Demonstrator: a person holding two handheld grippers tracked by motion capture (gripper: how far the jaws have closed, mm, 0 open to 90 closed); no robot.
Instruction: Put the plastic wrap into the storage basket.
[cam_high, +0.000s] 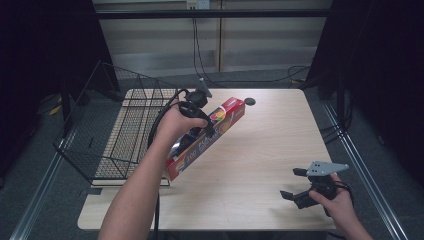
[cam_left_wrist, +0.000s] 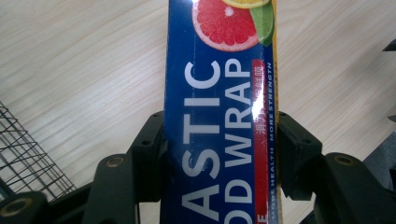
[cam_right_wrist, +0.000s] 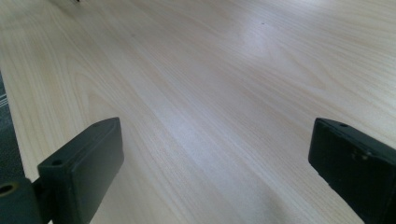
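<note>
A long blue and red plastic wrap box (cam_high: 207, 137) with fruit pictures on it hangs tilted over the left middle of the table, its far end higher. My left gripper (cam_high: 200, 131) is shut on the box around its middle. In the left gripper view both black pads (cam_left_wrist: 149, 154) press the sides of the plastic wrap box (cam_left_wrist: 219, 121) above the wood. My right gripper (cam_high: 292, 184) rests low near the table's front right corner, held by a hand. Its jaws stand wide apart in the right gripper view, the right gripper (cam_right_wrist: 215, 158) holding nothing over bare wood.
A black wire basket (cam_high: 107, 125) stands on the table's left side, overhanging the edge. A small round black disc (cam_high: 250, 101) lies near the far edge. The light wooden table (cam_high: 260, 150) ends close behind my right gripper.
</note>
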